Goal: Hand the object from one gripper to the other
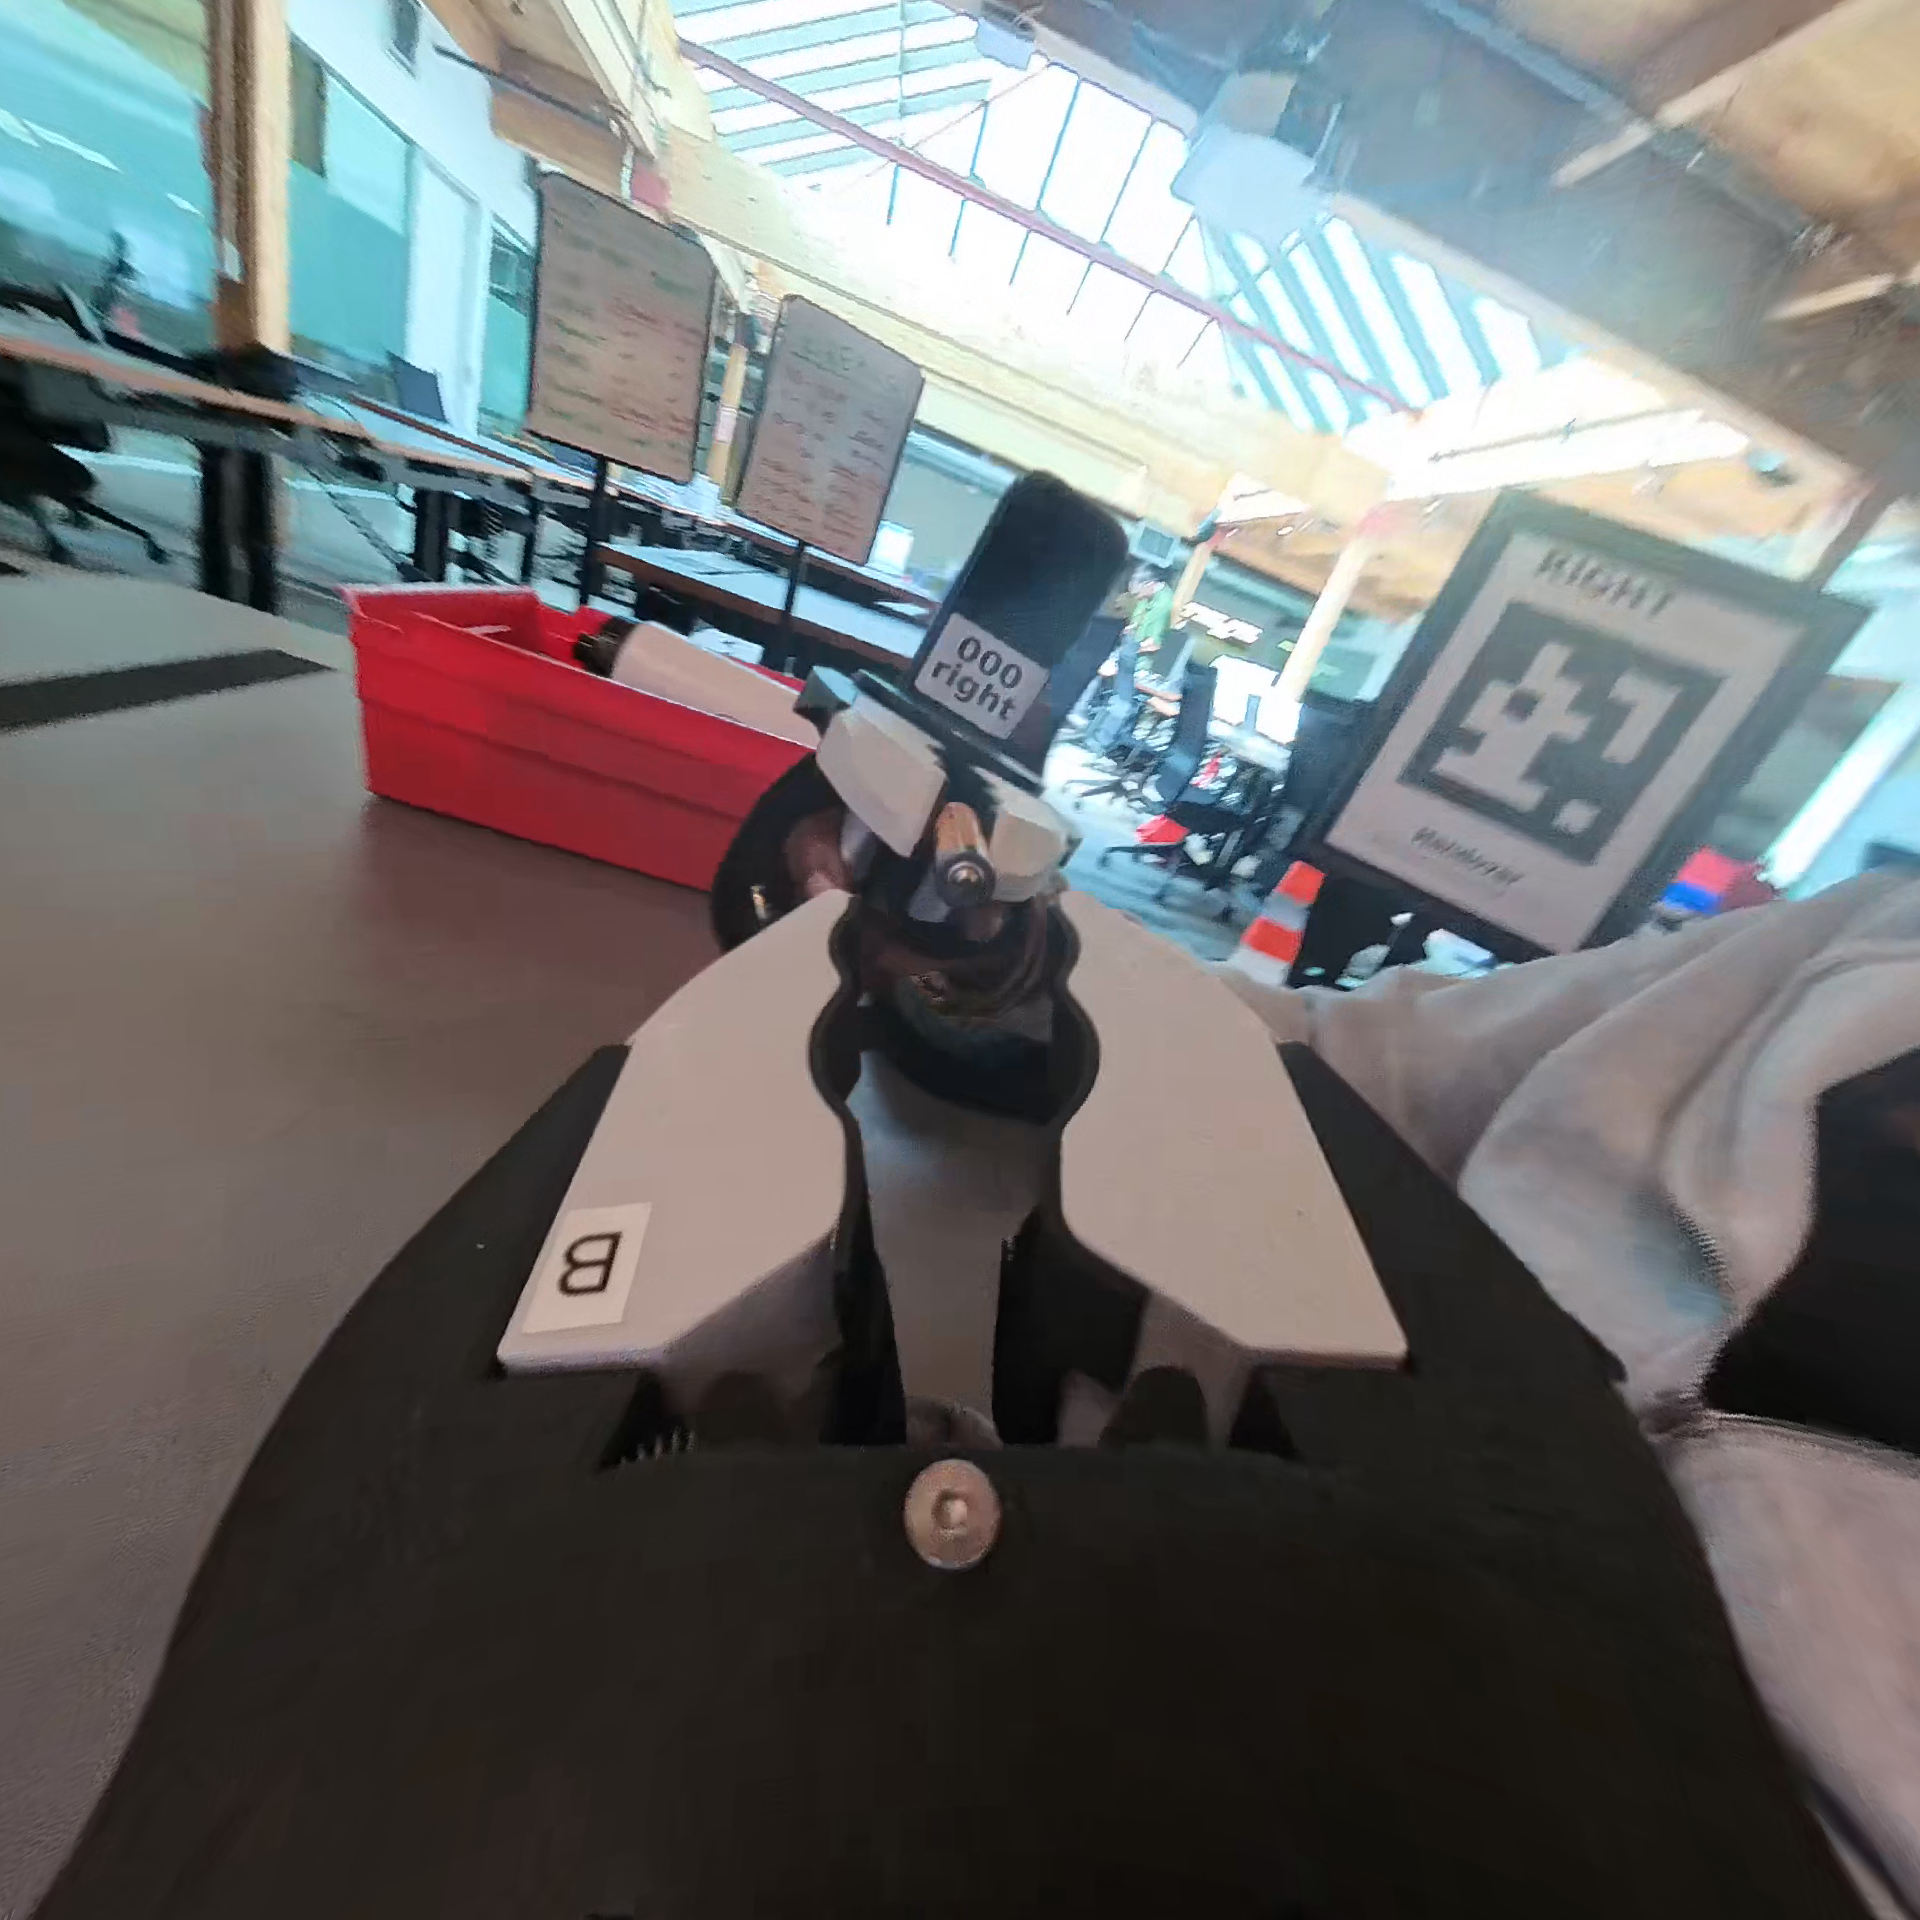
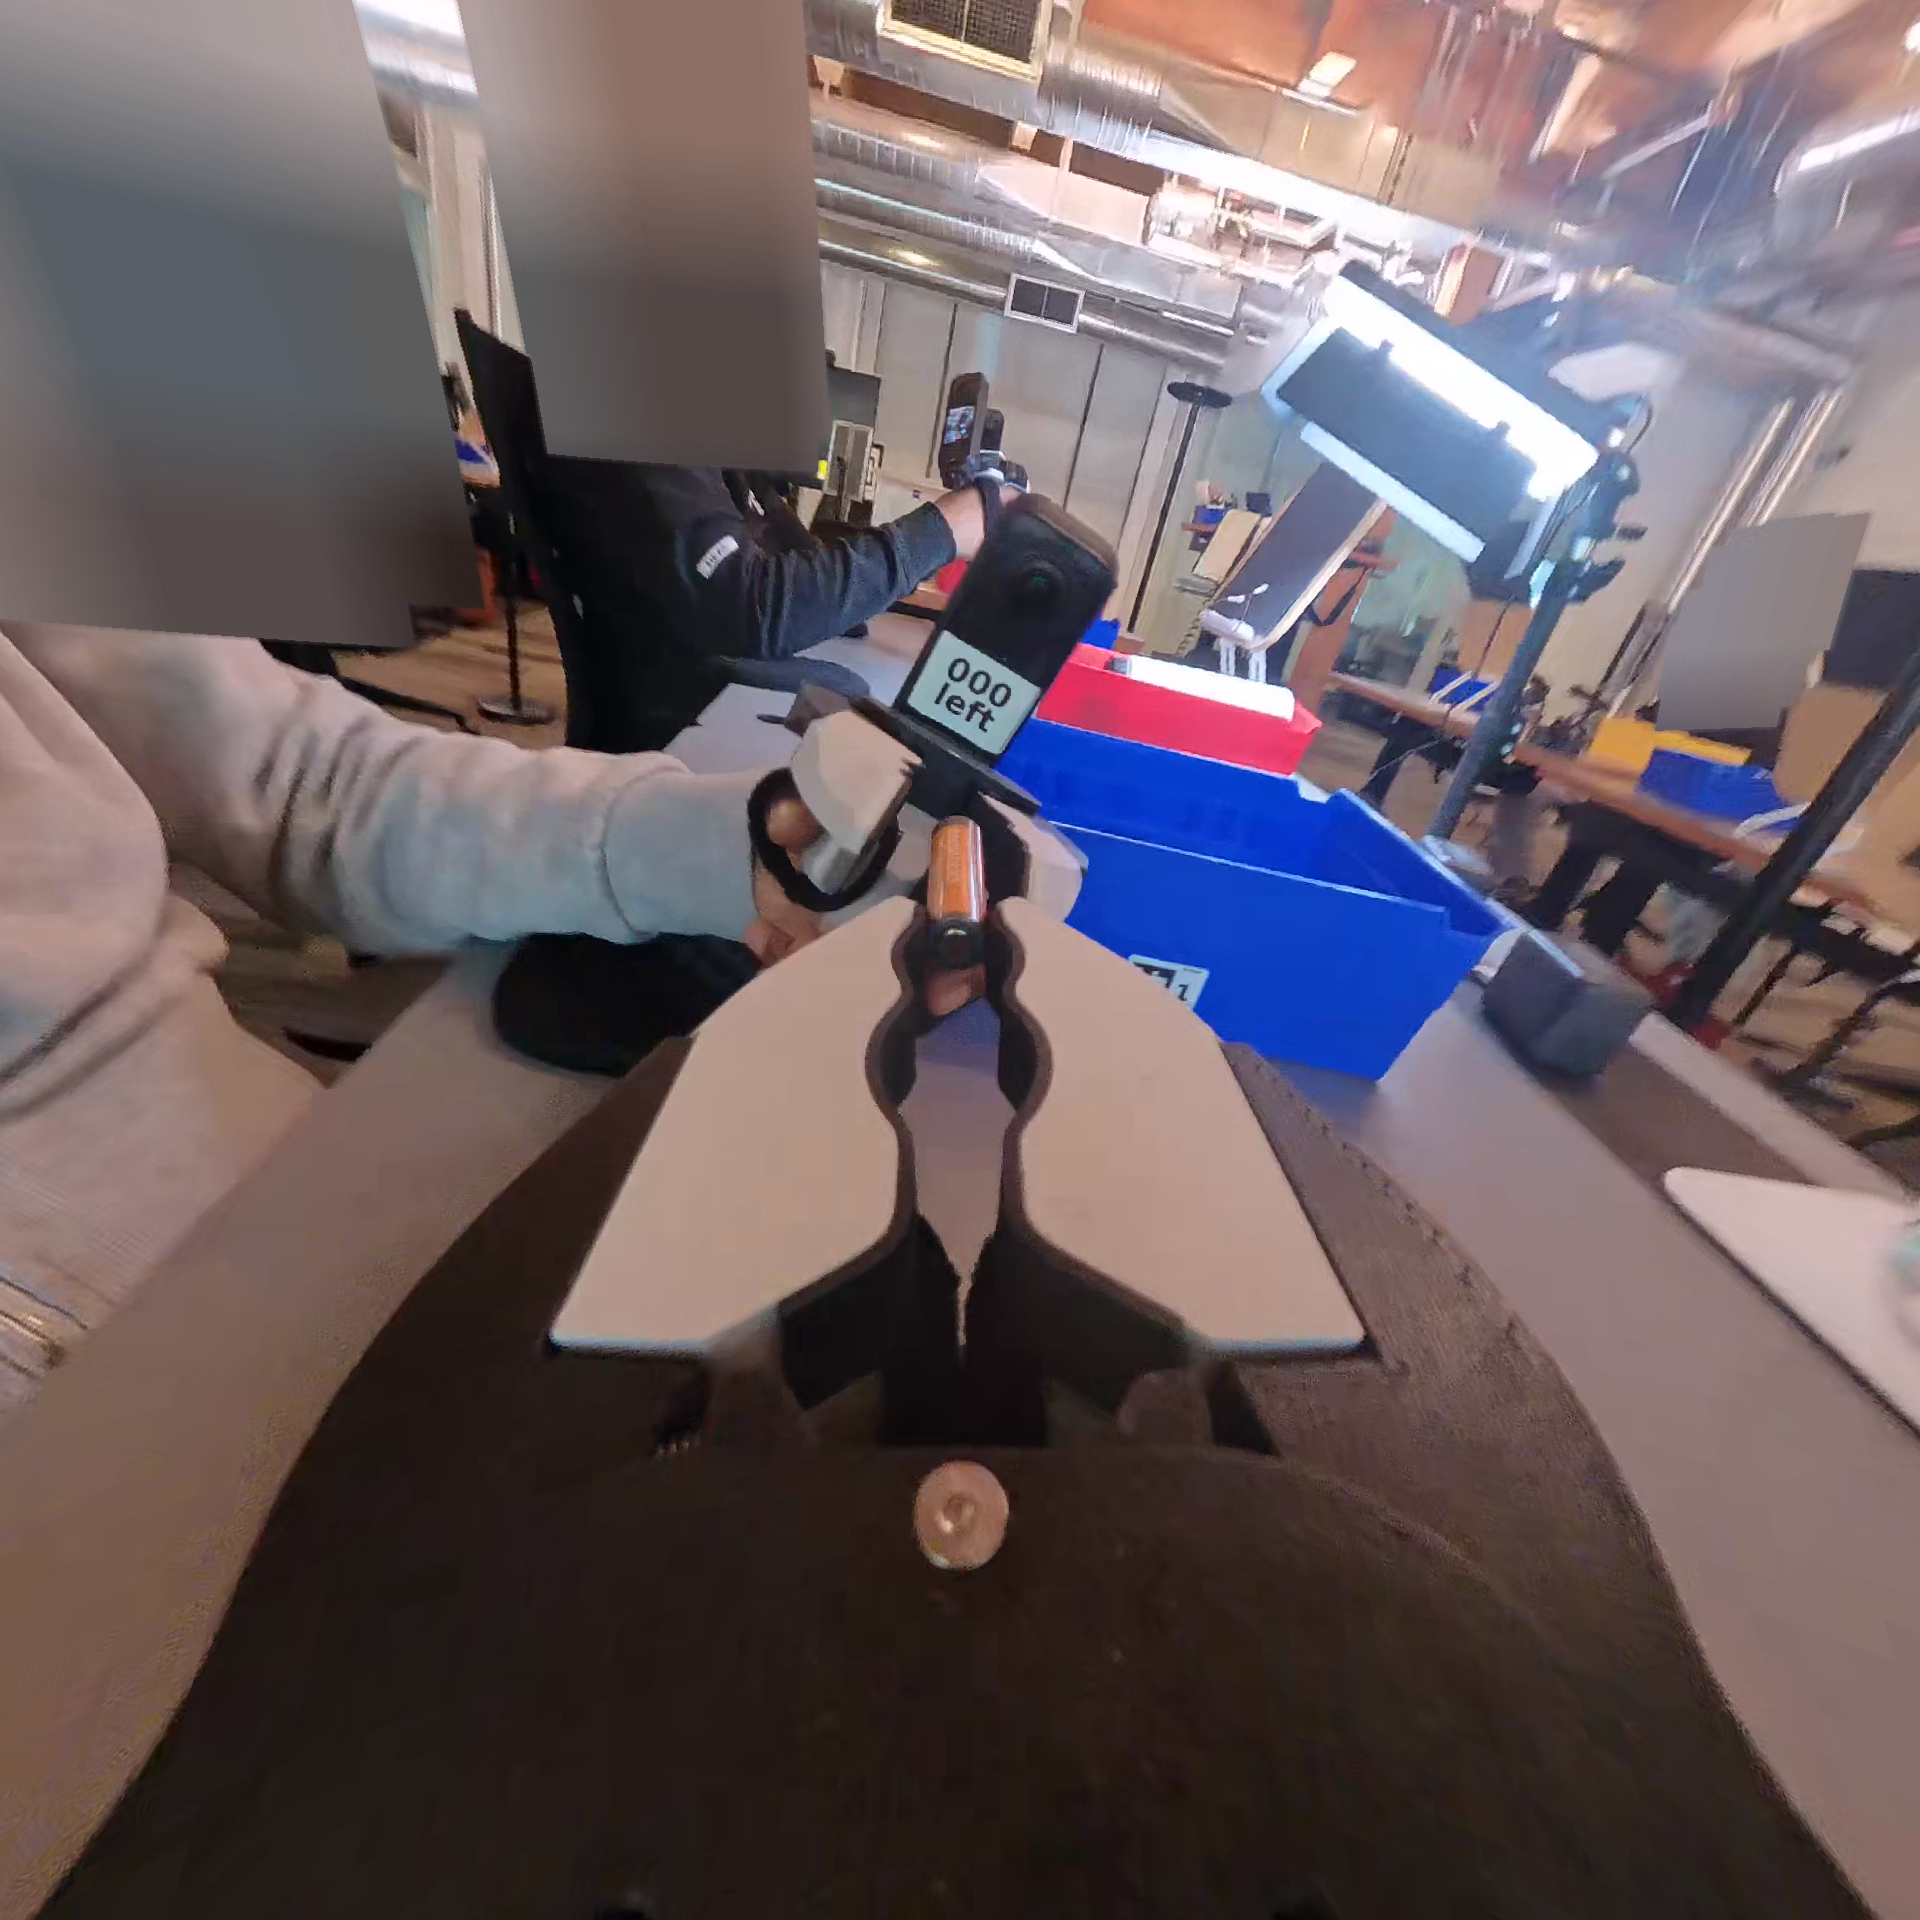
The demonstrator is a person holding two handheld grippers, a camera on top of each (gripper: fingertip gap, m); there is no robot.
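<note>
Battery, orange-and-black cylinder, at frame centre in both views, above table. Right gripper clamped on its near end in right wrist view. Left gripper opposite, its grey fingers on either side of far end; whether closed on it, cannot tell. Grey sleeve left of centre. Blue bin right of centre, red bin behind. In left wrist view, red bin left of centre.

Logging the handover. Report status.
Right gripper shut on battery. Left gripper open around its far end. Nothing in the way.
</note>
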